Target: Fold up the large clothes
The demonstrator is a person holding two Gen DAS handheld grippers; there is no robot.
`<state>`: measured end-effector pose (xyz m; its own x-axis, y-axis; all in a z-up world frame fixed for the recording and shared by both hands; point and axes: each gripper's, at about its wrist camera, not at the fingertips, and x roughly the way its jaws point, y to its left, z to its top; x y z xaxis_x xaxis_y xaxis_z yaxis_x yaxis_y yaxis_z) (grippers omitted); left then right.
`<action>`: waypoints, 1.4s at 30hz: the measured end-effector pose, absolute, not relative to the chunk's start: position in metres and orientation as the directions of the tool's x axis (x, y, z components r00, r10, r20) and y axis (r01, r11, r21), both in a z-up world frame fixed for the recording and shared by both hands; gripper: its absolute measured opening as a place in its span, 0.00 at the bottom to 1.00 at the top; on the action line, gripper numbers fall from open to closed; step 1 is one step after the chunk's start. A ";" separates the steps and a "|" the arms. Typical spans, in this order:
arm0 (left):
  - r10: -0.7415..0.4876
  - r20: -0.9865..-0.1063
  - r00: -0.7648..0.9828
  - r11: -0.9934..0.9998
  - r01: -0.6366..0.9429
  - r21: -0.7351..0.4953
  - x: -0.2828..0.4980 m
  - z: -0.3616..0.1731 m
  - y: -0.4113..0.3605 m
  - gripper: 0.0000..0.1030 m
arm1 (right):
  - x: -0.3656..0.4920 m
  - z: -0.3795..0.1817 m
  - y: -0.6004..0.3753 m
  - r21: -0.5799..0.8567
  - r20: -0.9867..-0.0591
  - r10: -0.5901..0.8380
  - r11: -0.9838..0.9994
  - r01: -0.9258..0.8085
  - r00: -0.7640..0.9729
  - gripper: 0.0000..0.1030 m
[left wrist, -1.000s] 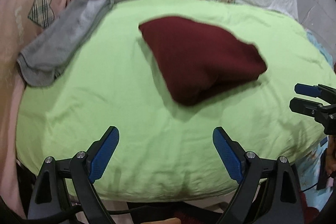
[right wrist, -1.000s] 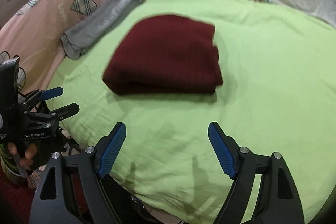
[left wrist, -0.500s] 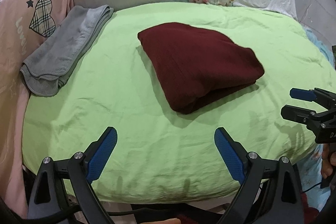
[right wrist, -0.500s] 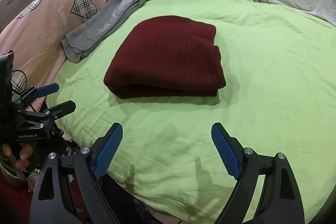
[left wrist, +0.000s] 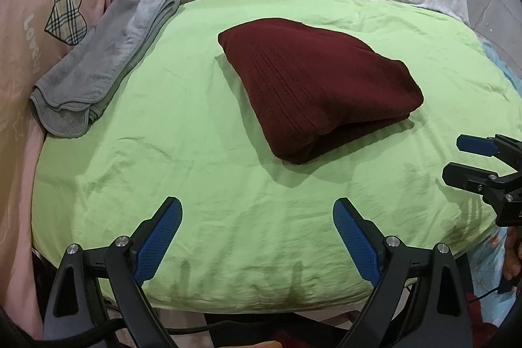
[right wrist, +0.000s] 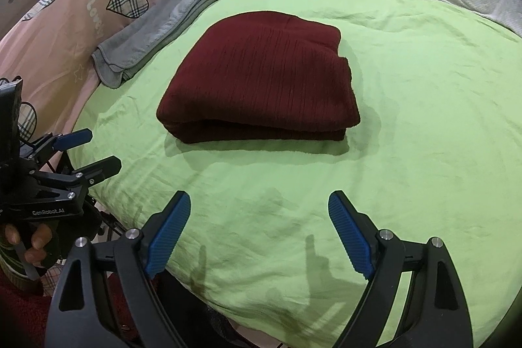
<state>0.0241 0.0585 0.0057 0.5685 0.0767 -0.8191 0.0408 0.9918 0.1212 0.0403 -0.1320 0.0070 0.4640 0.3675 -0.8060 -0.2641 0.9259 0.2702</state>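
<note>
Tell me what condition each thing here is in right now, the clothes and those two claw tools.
Maroon sweater: folded into a compact stack, lying on the green sheet.
Grey cloth: folded, lying at the sheet's edge by the pink pillow.
Left gripper: open, empty, clear of the sweater.
Right gripper: open, empty, clear of the sweater.

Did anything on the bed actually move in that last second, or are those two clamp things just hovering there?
Almost nothing changed. Both the left gripper and the right gripper stay open and empty over the green sheet, short of the clothes; the views shifted only slightly. The folded maroon sweater and the grey towel lie where they were, untouched.
</note>
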 end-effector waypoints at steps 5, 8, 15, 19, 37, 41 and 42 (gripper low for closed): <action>0.078 -0.821 0.566 0.992 0.039 0.122 0.025 0.005 0.060 0.92 | 0.040 0.006 -0.131 0.271 -0.808 0.367 0.926 -0.262 0.462 0.84; 0.078 -0.820 0.566 0.992 0.038 0.121 0.025 0.005 0.060 0.92 | 0.040 0.006 -0.131 0.269 -0.808 0.364 0.927 -0.261 0.463 0.84; 0.077 -0.820 0.567 0.992 0.036 0.118 0.025 0.004 0.061 0.92 | 0.040 0.005 -0.130 0.270 -0.806 0.367 0.926 -0.265 0.463 0.84; 0.076 -0.820 0.568 0.992 0.037 0.117 0.025 0.004 0.061 0.92 | 0.040 0.006 -0.129 0.271 -0.806 0.370 0.925 -0.267 0.463 0.84; 0.070 -0.806 0.588 0.993 0.033 0.110 0.019 0.012 0.058 0.92 | 0.039 0.014 -0.130 0.281 -0.789 0.385 0.919 -0.276 0.479 0.84; 0.070 -0.803 0.592 0.993 0.032 0.110 0.019 0.014 0.058 0.92 | 0.039 0.016 -0.130 0.282 -0.786 0.388 0.918 -0.279 0.482 0.84; 0.069 -0.802 0.593 0.994 0.032 0.109 0.019 0.015 0.058 0.92 | 0.039 0.016 -0.130 0.282 -0.785 0.389 0.917 -0.281 0.483 0.84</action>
